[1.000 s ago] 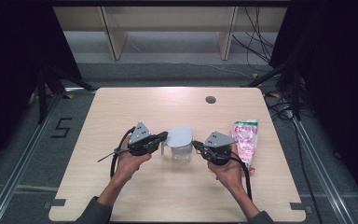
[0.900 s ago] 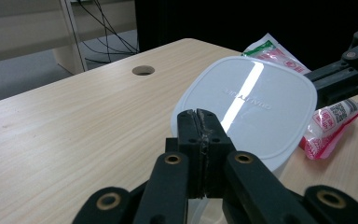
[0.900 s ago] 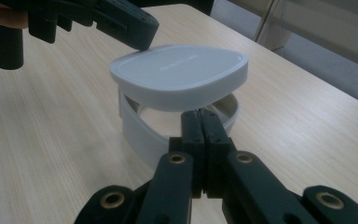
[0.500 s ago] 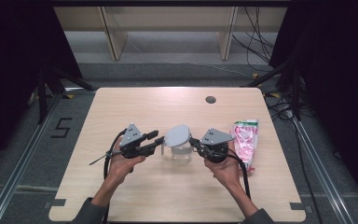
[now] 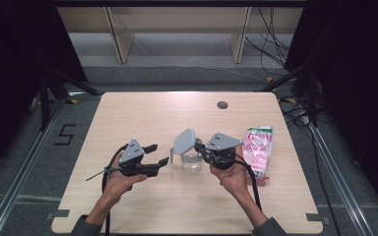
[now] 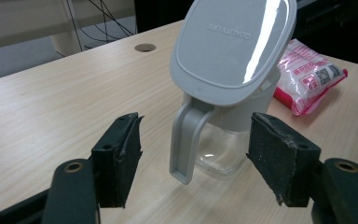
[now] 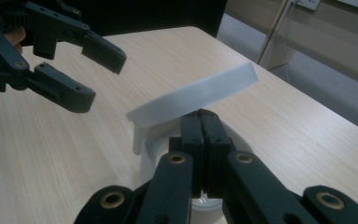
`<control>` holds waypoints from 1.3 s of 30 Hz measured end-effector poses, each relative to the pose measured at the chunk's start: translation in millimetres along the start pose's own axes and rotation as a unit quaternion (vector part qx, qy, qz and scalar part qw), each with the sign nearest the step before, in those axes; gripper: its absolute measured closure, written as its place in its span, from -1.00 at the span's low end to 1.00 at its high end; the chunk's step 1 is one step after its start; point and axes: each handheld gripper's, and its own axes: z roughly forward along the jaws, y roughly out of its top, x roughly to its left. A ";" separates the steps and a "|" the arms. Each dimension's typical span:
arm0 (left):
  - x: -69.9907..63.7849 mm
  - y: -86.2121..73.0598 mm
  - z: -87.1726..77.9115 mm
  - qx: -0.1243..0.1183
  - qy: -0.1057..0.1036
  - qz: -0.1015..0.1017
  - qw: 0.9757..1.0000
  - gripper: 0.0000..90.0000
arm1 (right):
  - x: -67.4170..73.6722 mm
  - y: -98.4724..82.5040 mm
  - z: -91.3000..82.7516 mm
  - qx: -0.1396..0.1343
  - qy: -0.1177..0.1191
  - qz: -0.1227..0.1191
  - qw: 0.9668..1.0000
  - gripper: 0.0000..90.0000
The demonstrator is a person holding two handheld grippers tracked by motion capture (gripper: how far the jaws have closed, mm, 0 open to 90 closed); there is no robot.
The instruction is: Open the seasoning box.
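Left claw [image 5: 156, 155] has just opened and backed off left of the jug [image 5: 191, 161], jaws spread, nothing between them. Right claw [image 7: 200, 122] is pressed together, apparently pinching the lid [image 7: 193, 101], now tilted up. Jug stands mid-bench [image 5: 142, 113]; opening underway.

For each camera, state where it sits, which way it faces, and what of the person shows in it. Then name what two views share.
High view: above the person's side, facing forward and down on the table; both forearms, left gripper and right gripper show.
Left gripper view: rides the left gripper, looking between its open jaws at the jug, its tilted lid and the pink packet.
Right gripper view: rides the right gripper, shut under the raised lid; the left gripper shows farther off.
Shared: the jug's lid.
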 end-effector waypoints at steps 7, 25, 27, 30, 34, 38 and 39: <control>-1.0 -3.8 -4.2 0.001 0.006 -0.004 1.000 -0.31 | 5.4 5.9 6.9 -0.002 0.008 -0.010 1.000 1.00; -2.7 -10.3 -9.7 0.002 0.016 -0.003 1.000 -0.39 | 19.9 16.2 15.2 -0.002 0.022 -0.028 0.999 0.98; -1.8 -11.4 -10.4 0.001 0.013 -0.002 1.000 -0.39 | 16.9 15.6 12.8 -0.003 0.021 -0.030 0.999 0.94; -2.0 -11.9 -12.2 0.001 0.018 -0.007 1.000 -0.39 | 8.4 10.0 5.2 0.003 0.014 -0.020 1.000 0.86; -3.1 -13.7 -11.9 0.001 0.014 -0.009 1.000 -0.39 | -6.7 -5.8 -9.4 0.011 -0.014 0.000 1.000 0.70; -4.6 -16.6 -10.4 0.009 0.013 -0.008 1.000 -0.40 | -23.1 -23.2 -27.2 0.021 -0.028 0.019 0.999 0.47; -4.8 -16.7 -9.9 0.009 0.012 -0.009 1.000 -0.40 | -27.3 -27.2 -31.8 0.022 -0.035 0.028 0.999 0.45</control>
